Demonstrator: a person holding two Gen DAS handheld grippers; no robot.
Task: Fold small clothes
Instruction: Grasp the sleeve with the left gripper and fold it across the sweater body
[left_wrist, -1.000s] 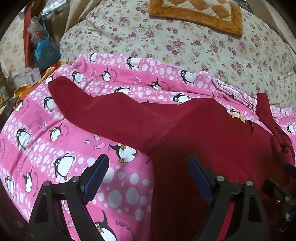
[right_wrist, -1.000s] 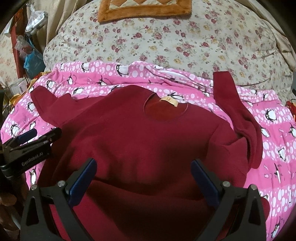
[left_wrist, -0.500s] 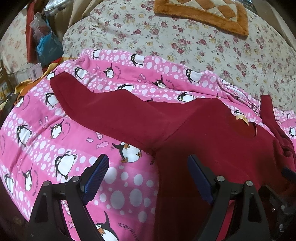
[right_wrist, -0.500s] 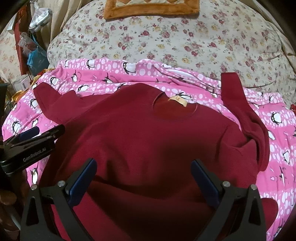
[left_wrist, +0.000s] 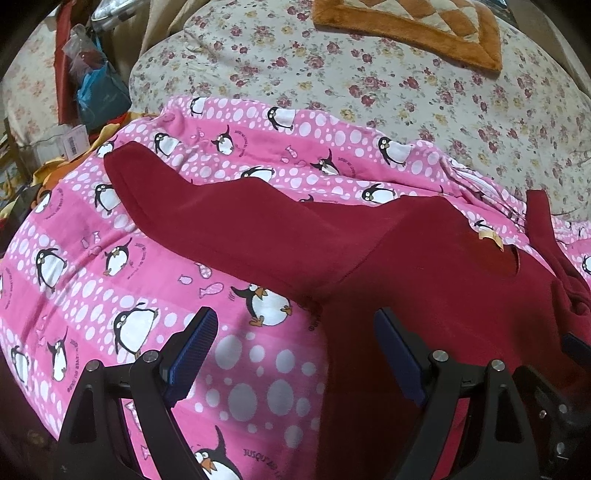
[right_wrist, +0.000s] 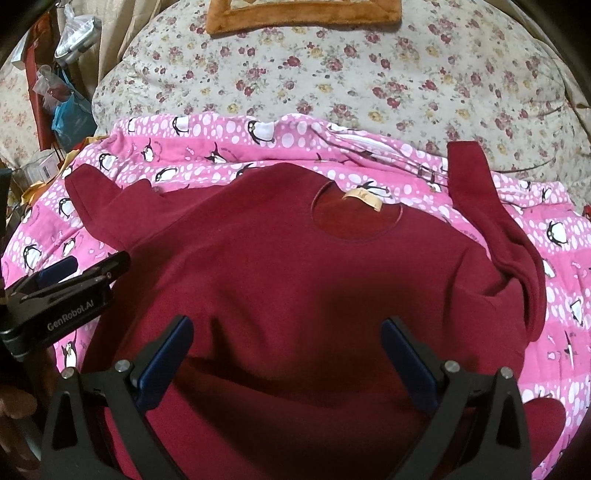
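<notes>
A small dark red sweater (right_wrist: 295, 280) lies spread on a pink penguin blanket (left_wrist: 110, 266), neckline with a tan label (right_wrist: 364, 199) at the far side. Its left sleeve (left_wrist: 221, 221) stretches out to the far left; its right sleeve (right_wrist: 491, 221) is bent back on itself. My left gripper (left_wrist: 295, 347) is open and empty above the sweater's left side edge, below the armpit. It also shows in the right wrist view (right_wrist: 66, 280). My right gripper (right_wrist: 288, 350) is open and empty above the sweater's lower body.
A floral quilt (right_wrist: 332, 74) lies behind the blanket, with an orange-bordered mat (left_wrist: 406, 29) on it. Bags and clutter (left_wrist: 96, 88) are piled at the far left, beyond the bed's edge.
Both views have shifted slightly, so the sweater sits a little lower in each. Both grippers stay open and empty, and the sweater has not moved.
</notes>
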